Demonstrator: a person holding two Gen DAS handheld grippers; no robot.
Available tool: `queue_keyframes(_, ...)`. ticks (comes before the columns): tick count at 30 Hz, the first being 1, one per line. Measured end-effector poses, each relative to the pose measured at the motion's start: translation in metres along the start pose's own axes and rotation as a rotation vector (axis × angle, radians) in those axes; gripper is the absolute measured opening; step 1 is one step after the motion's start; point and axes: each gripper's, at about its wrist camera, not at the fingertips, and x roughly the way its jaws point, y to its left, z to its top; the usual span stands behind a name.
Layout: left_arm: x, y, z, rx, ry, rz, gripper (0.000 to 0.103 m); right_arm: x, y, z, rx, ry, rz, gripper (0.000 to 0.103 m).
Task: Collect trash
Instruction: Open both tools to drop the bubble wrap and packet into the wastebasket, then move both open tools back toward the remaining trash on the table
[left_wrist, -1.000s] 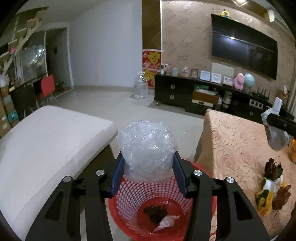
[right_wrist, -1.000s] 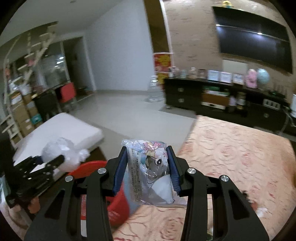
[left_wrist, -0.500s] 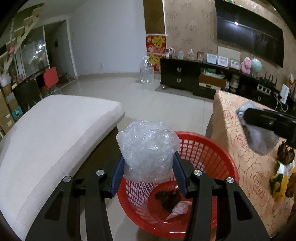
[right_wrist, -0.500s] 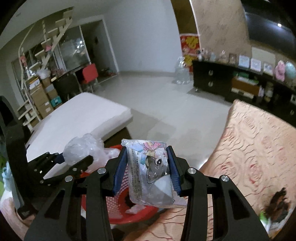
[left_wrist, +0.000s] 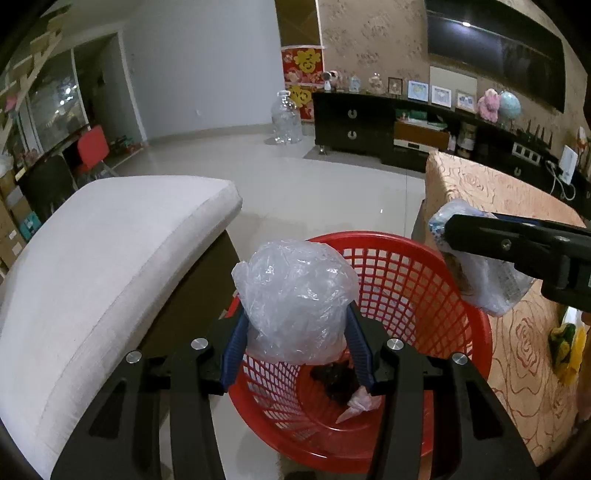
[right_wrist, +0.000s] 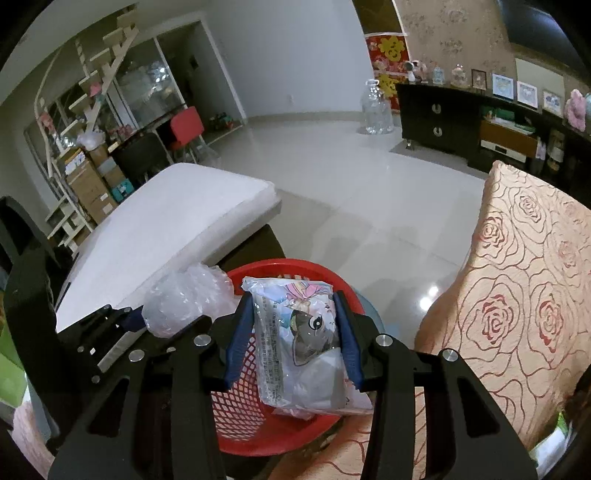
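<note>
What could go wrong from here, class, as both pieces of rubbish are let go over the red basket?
1. The printed packet hangs above the basket's rim nearest the tablecloth. The right gripper is opening, so the packet may land on the rim or the cloth.
2. The crumpled plastic bag in the left gripper is light and bulky; it may cling to the fingers or drift out.
3. The grippers are close together and could bump.

Both wrist views close, angled down over shared red basket
</note>
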Motion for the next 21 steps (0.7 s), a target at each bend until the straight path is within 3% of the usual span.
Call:
queue_keyframes(3, 0.001, 0.001, -0.002, 0.000, 0.008, -0.001, 0.049, 0.003, -0.002, 0.000, 0.009, 0.003, 0.006, 0.051)
queue_keyframes(6, 0.001, 0.001, -0.001, -0.003, 0.015, -0.009, 0.057, 0.000, -0.006, -0.001, 0.030, -0.003, 0.005, 0.059)
queue_keyframes(15, -0.008, 0.005, 0.005, -0.046, -0.039, -0.029, 0.076, -0.026, -0.011, -0.001, 0.023, -0.058, -0.045, 0.061)
queue_keyframes(21, -0.018, 0.003, 0.009, -0.068, -0.084, -0.049, 0.080, -0.050, -0.020, -0.002, 0.015, -0.113, -0.112, 0.061)
